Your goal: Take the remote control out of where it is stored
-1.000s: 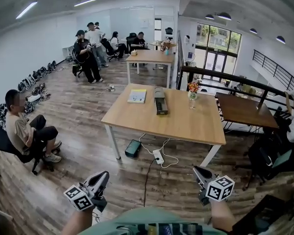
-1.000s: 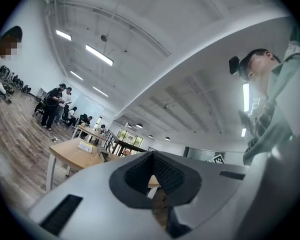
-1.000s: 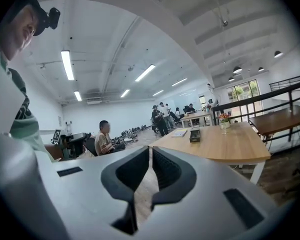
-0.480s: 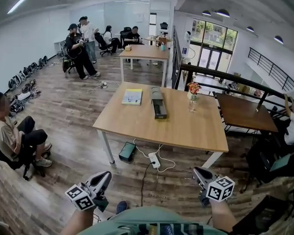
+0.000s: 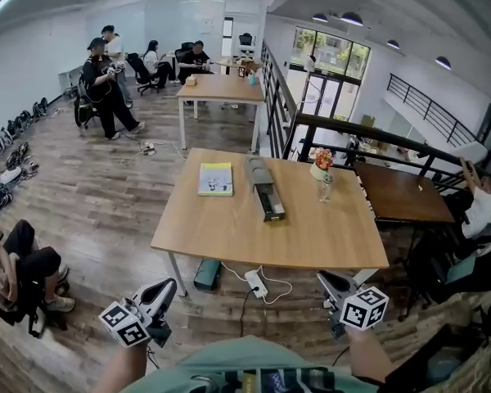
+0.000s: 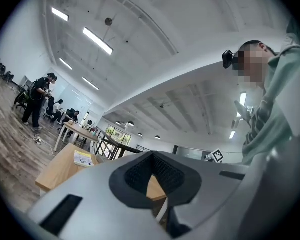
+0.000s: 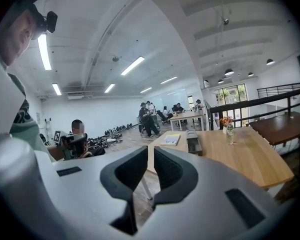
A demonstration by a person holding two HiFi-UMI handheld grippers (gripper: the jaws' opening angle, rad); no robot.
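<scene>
The left hand-held gripper [image 5: 168, 287] is closed and empty. In the left gripper view its black pads [image 6: 140, 171] meet at their tips, with nothing between them. The right hand-held gripper [image 5: 324, 277] is opening. In the right gripper view a thin slit separates its two pads [image 7: 132, 171], and only the floor and the table edge show through that slit.

Both are held low and close to the person's body, well apart from each other, with the left on the person's left. Each points forward and slightly inward toward the table [image 5: 311, 236], and its marker cube sits nearest the wrist. Neither touches anything, and both hang over the wooden floor, well short of the table.

A long grey case [image 5: 264, 188] with a dark near end lies along the middle of the table. A yellow book [image 5: 215, 178] lies just to its left, and a small vase of flowers [image 5: 322, 174] stands to its right. The remote control itself cannot be made out in any view.
</scene>
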